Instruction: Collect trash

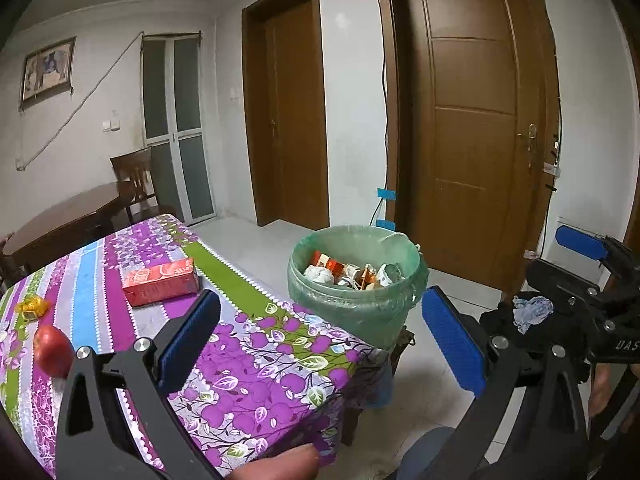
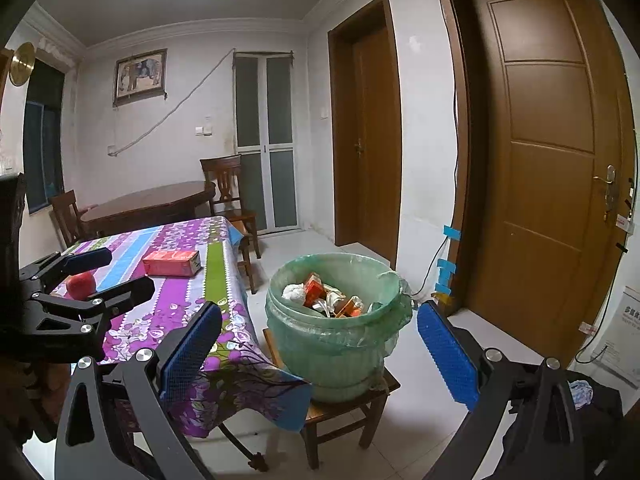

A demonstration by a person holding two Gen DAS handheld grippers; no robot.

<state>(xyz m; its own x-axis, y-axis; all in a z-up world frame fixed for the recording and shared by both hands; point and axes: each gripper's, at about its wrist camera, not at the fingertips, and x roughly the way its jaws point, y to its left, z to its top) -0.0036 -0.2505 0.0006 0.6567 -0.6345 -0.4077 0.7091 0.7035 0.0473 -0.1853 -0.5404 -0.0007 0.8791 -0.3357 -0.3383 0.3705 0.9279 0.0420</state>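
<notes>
Left gripper [image 1: 320, 344]: I see its blue pads spread wide, nothing between them, held in the air over the corner of the floral-cloth table [image 1: 256, 364].

Right gripper [image 2: 320, 356]: also spread wide and empty, hovering short of the bin.

Green-lined trash bucket [image 2: 332, 344] sits on a small wooden stool [image 2: 348, 404] just beside the table, holding crumpled paper and cartons.

On the tablecloth lie a red box [image 1: 162, 282], an apple [image 1: 52, 350] and a yellow wrapper [image 1: 33, 306].
</notes>
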